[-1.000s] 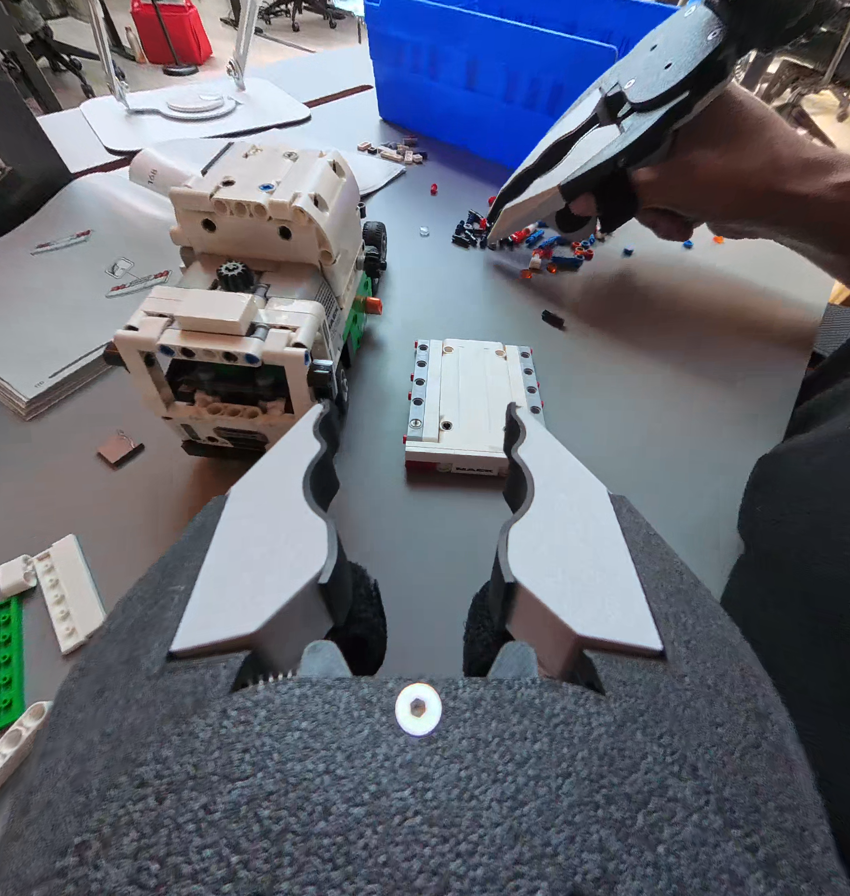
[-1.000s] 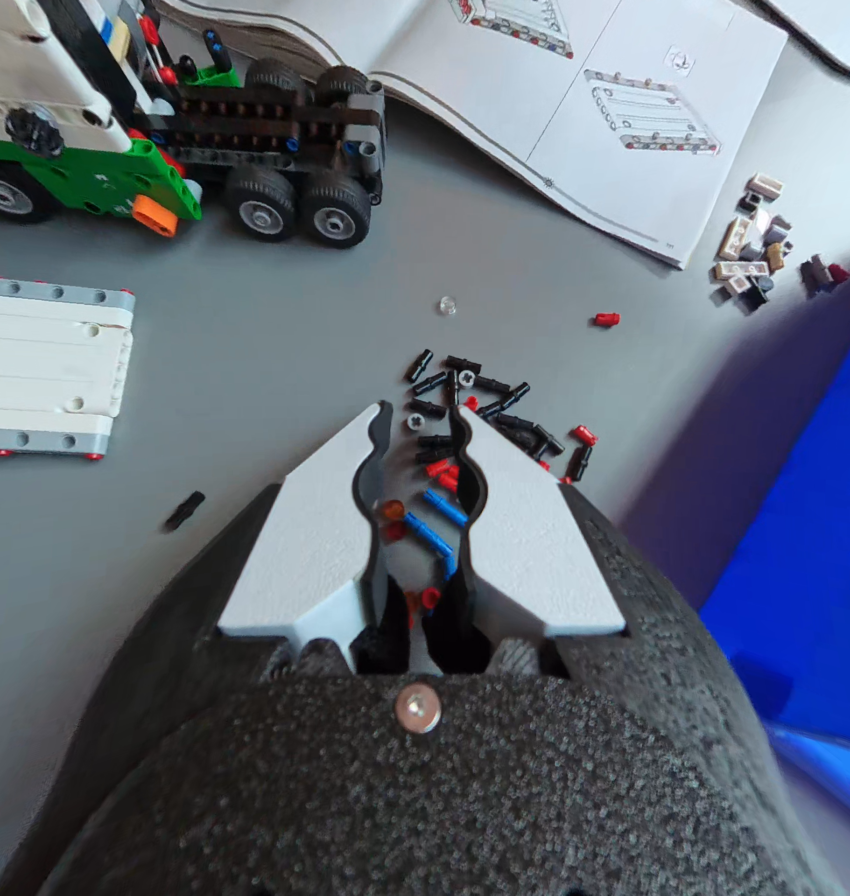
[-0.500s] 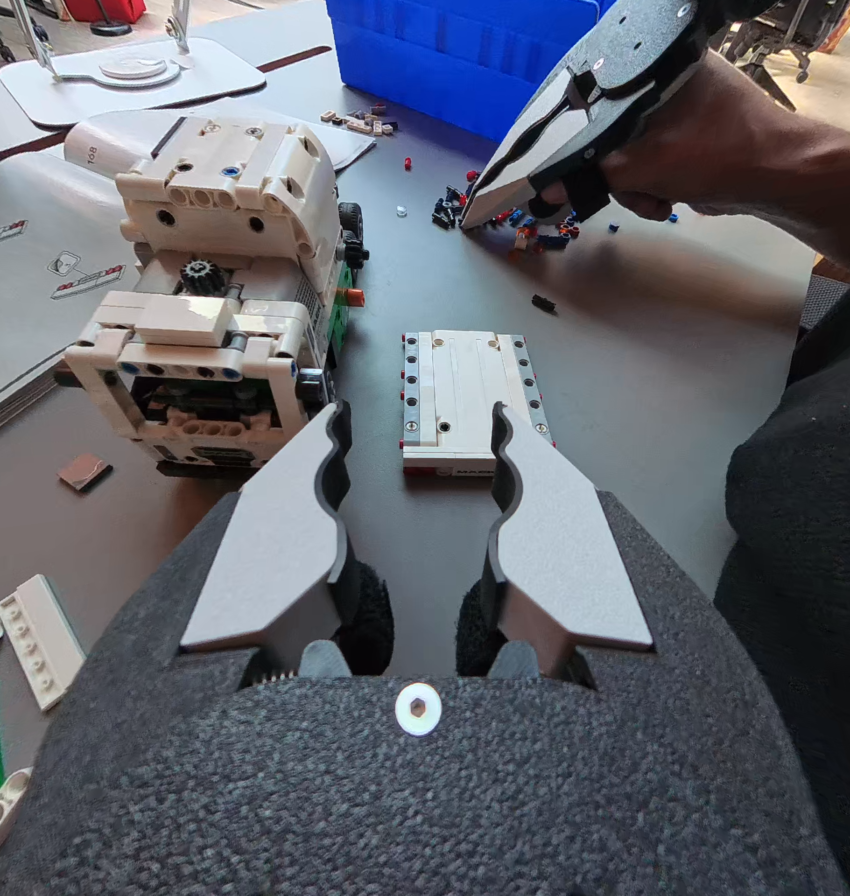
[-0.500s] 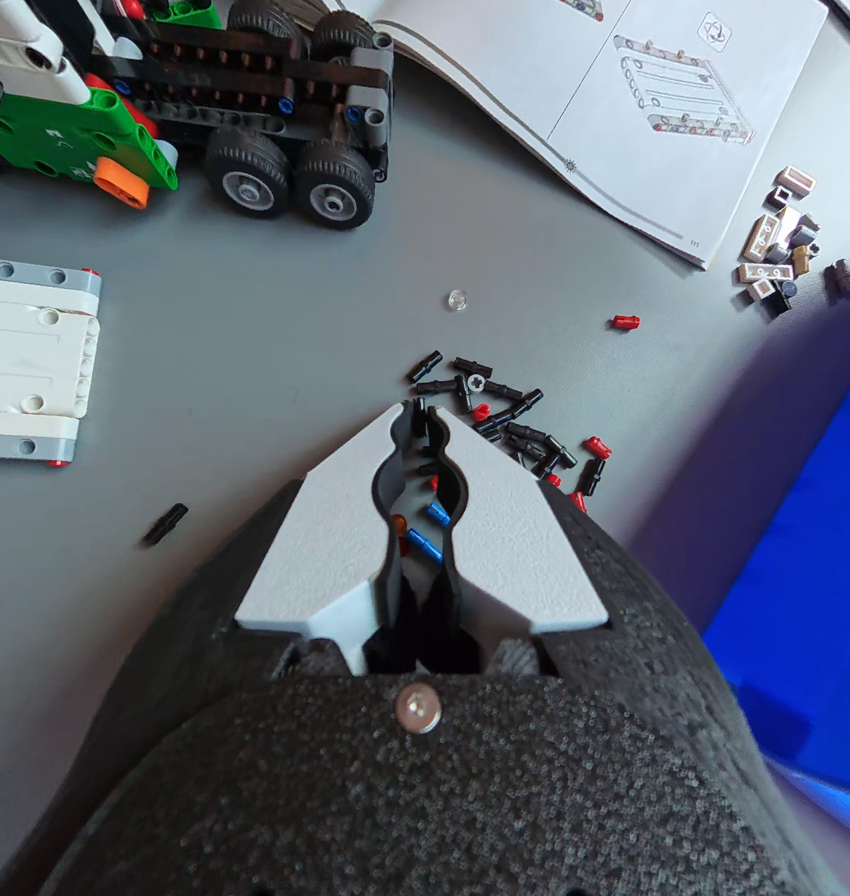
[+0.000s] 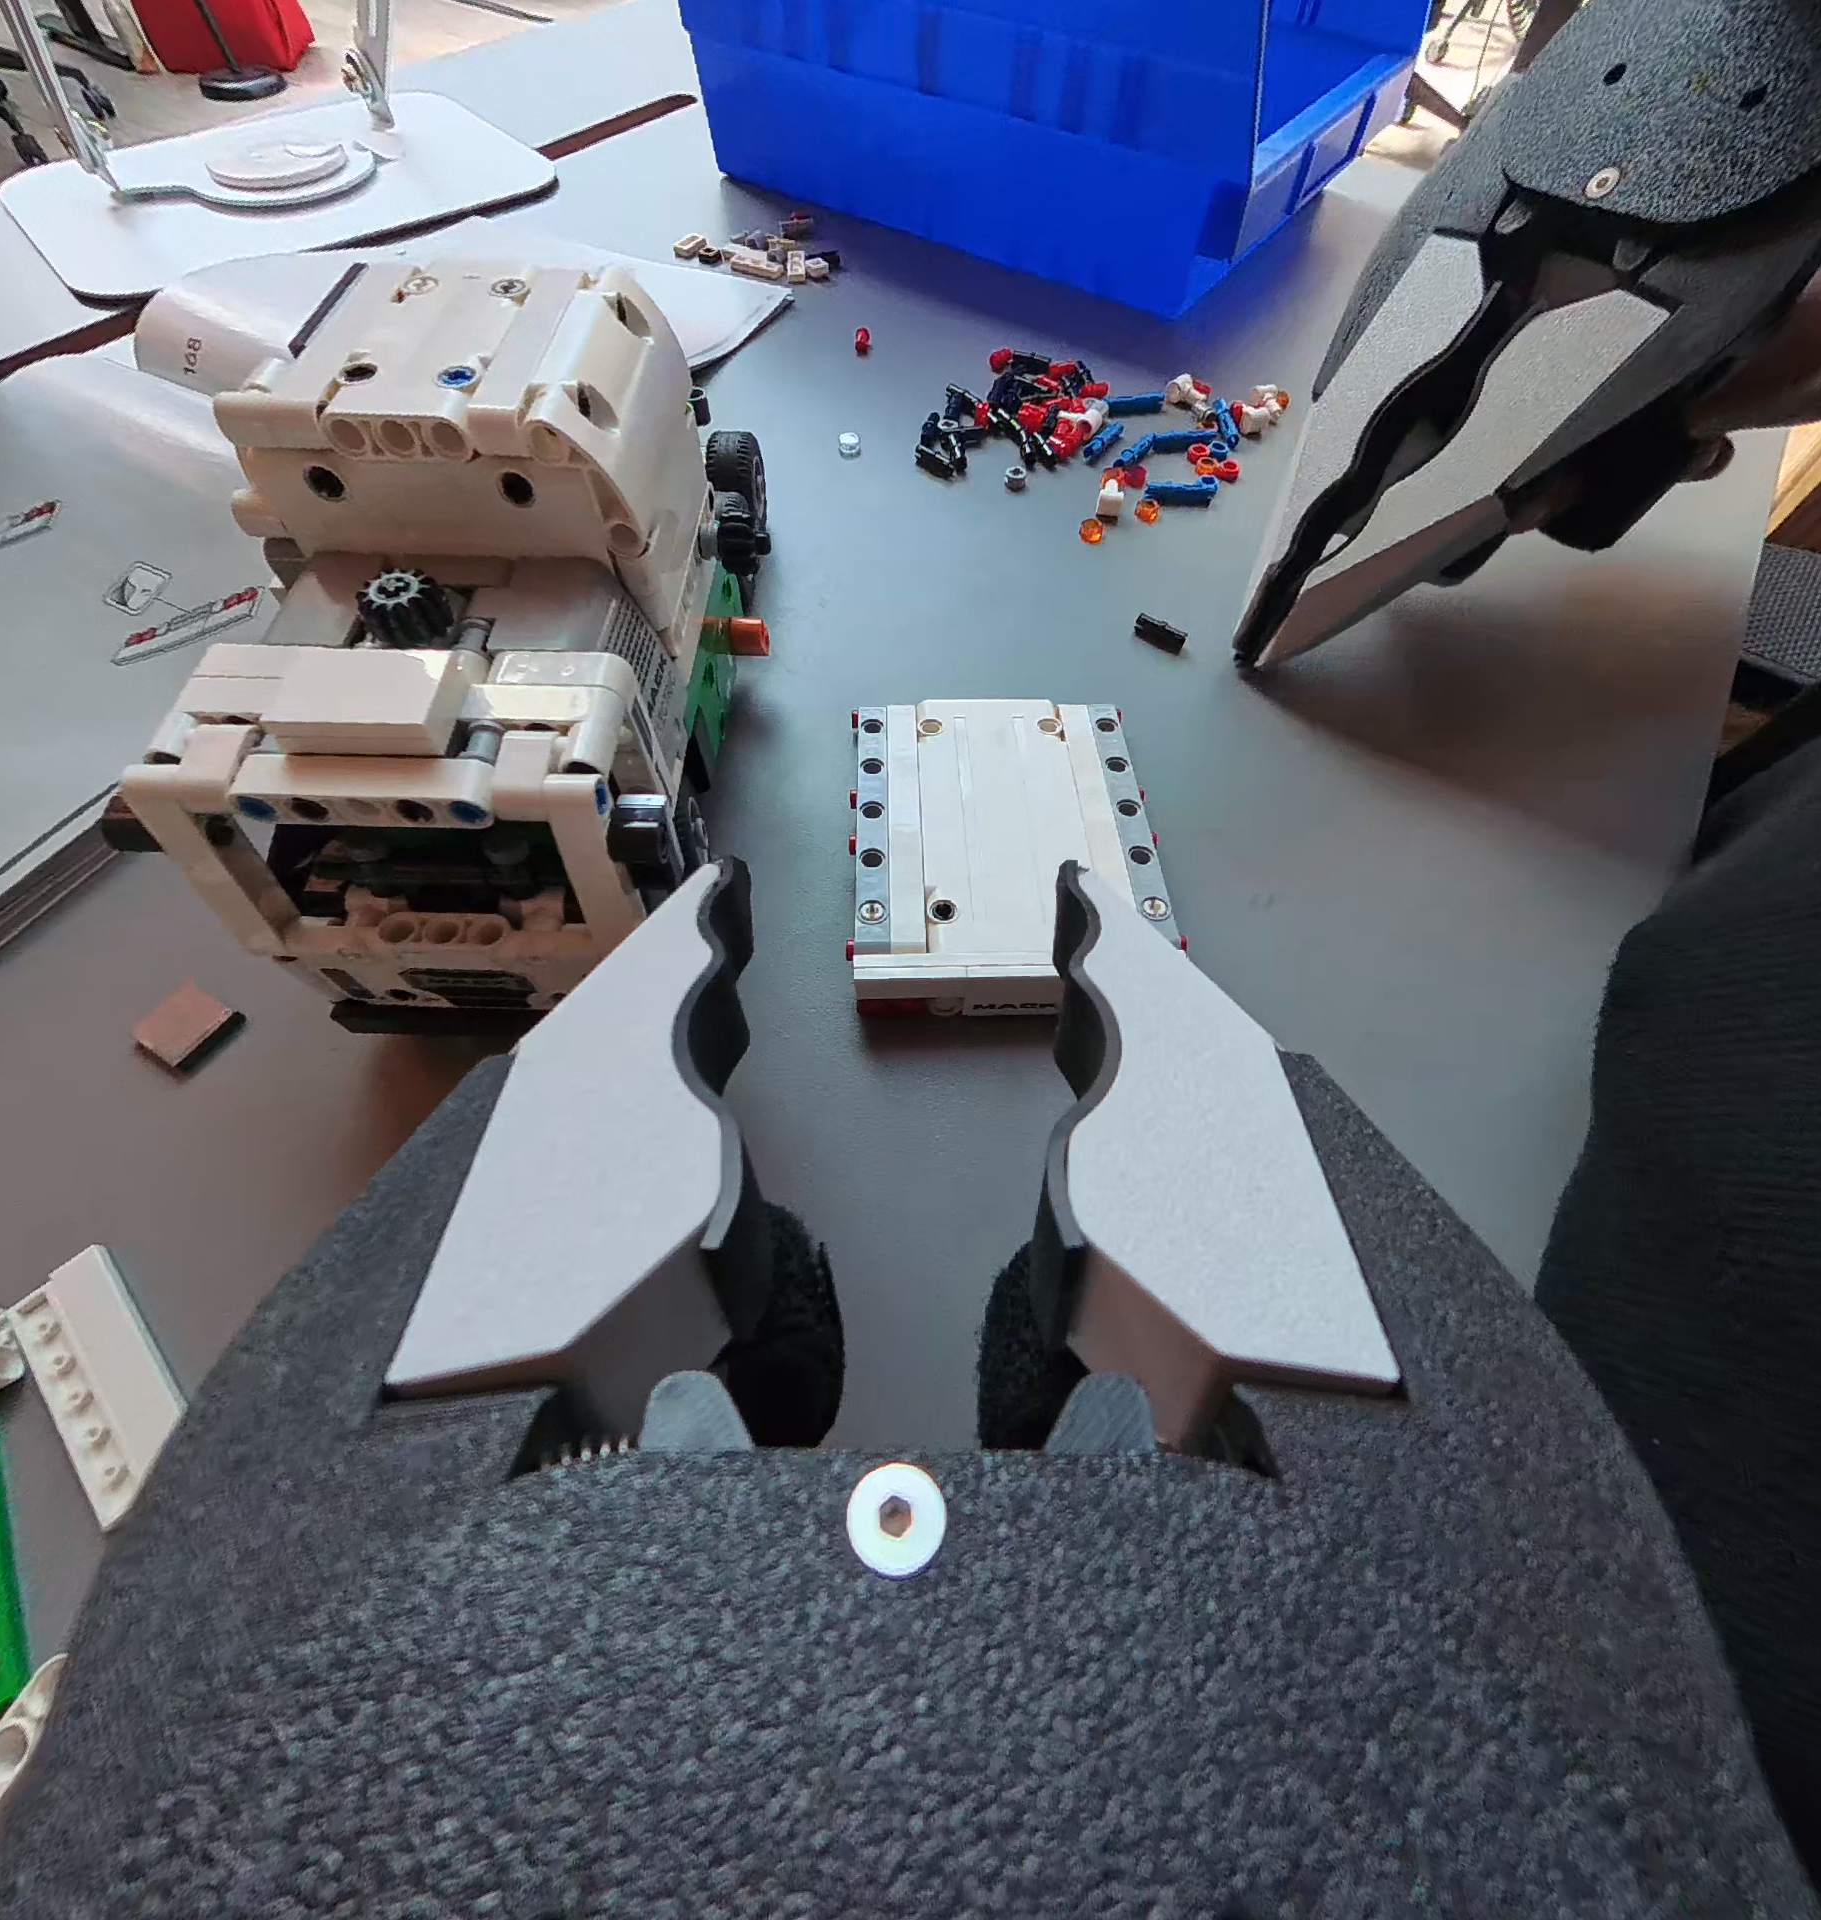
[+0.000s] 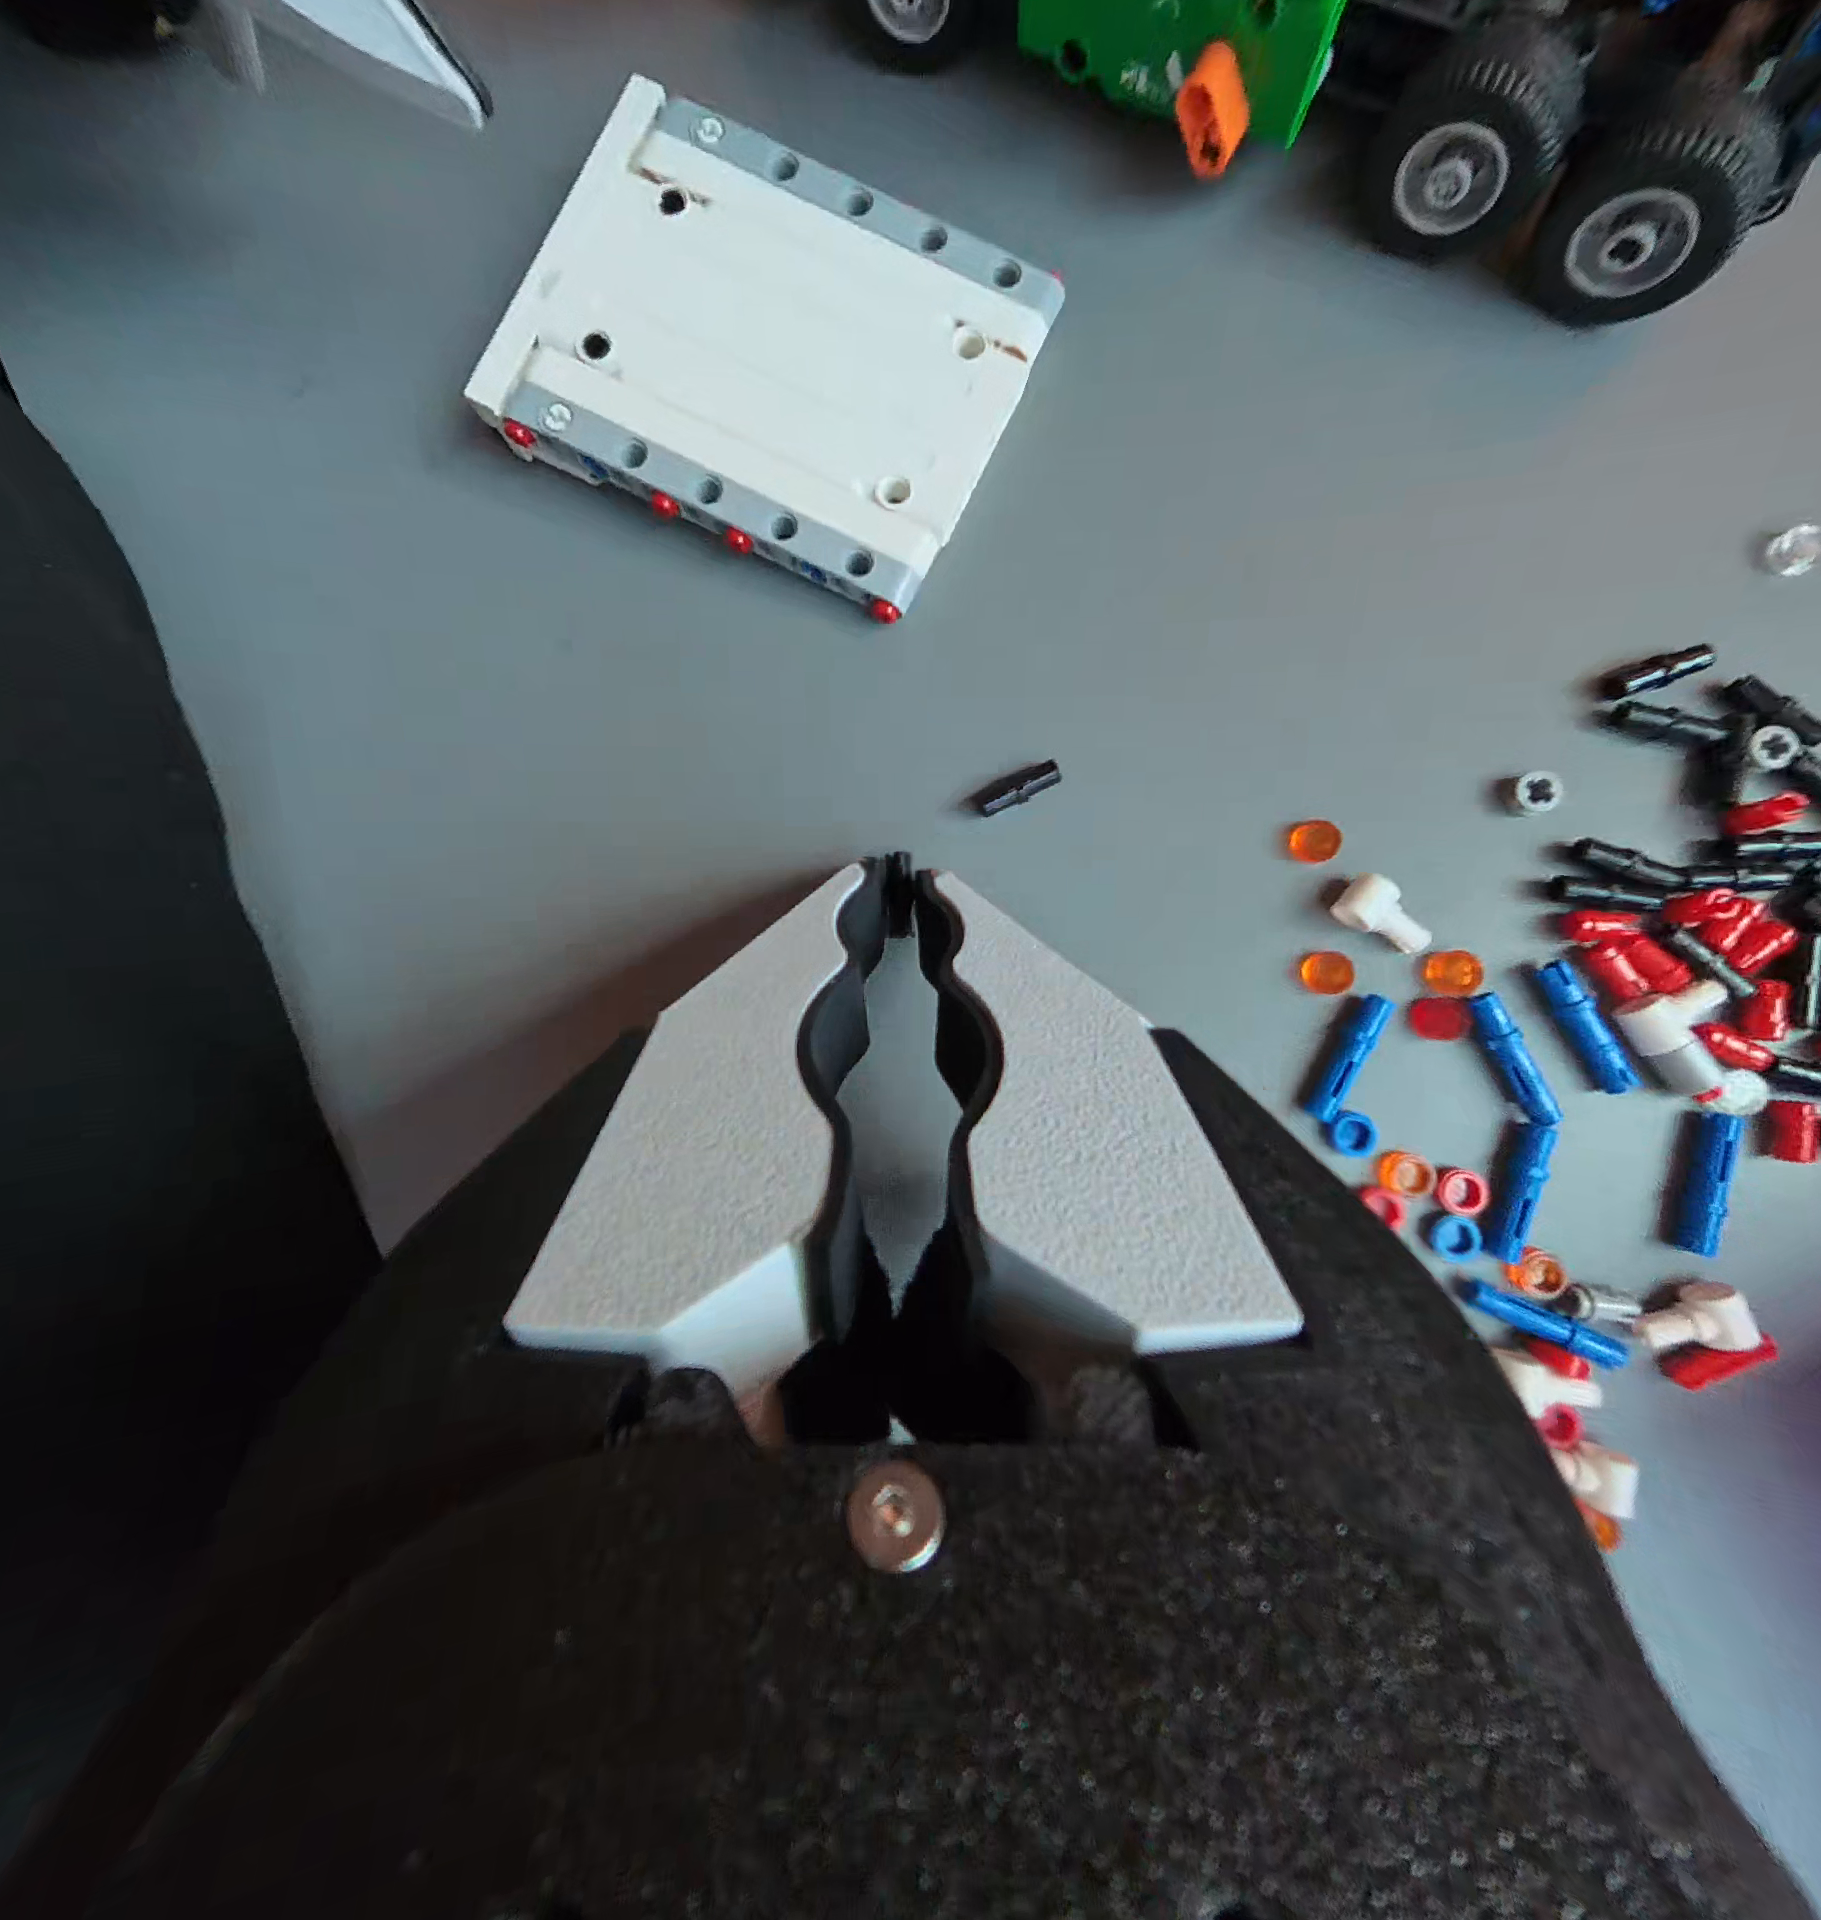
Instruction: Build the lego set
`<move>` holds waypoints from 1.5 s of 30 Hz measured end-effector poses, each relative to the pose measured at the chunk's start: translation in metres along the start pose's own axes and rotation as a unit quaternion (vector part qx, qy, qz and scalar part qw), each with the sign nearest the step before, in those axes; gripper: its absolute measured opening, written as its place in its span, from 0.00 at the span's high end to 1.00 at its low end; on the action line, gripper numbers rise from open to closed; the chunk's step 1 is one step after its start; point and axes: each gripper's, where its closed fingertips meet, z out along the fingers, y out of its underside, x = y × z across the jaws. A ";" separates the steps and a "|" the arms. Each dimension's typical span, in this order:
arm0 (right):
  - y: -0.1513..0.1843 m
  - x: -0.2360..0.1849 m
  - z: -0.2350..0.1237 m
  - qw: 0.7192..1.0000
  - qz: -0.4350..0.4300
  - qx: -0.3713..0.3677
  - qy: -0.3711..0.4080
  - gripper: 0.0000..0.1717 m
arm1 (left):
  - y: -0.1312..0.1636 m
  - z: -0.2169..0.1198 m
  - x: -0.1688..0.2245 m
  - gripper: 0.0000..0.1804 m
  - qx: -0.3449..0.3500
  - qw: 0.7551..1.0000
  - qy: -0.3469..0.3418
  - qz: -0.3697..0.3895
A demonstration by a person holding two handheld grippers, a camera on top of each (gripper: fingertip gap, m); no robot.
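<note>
My left gripper (image 5: 901,883) is open and empty, hovering over the near end of a flat white and grey brick panel (image 5: 999,831) that lies on the dark table. A white and green brick truck (image 5: 449,623) stands to its left. My right gripper (image 6: 895,883) is shut on a small black pin (image 6: 898,891) pinched at its fingertips, low over the table. It also shows in the left wrist view (image 5: 1259,649), right of the panel. Another loose black pin (image 6: 1020,787) lies just ahead of it. The panel (image 6: 760,343) shows farther off in the right wrist view.
A pile of small black, red, blue and orange pins (image 6: 1654,997) lies to the right of my right gripper. A blue bin (image 5: 1041,125) stands at the back. An open instruction booklet (image 5: 33,582) lies left of the truck. Loose white and green plates (image 5: 64,1392) lie at the near left. The left gripper's tips are roughly 15 centimeters from the right gripper's.
My right gripper shut on a black pin in the pile, then carried it away from the pile toward the panel. My left gripper narrowed slightly and stayed over the panel's near end.
</note>
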 end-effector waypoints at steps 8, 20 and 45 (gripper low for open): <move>-0.009 0.006 -0.001 1.000 0.006 0.022 0.015 0.94 | 0.002 0.002 0.004 0.68 -0.008 1.000 -0.004 0.022; -0.038 0.129 0.008 0.972 0.120 0.052 0.194 0.86 | 0.003 0.003 0.001 0.68 -0.012 1.000 -0.004 0.011; -0.009 -0.014 0.010 1.000 -0.018 0.009 0.015 0.97 | 0.002 0.003 0.006 0.71 -0.008 0.999 -0.009 0.040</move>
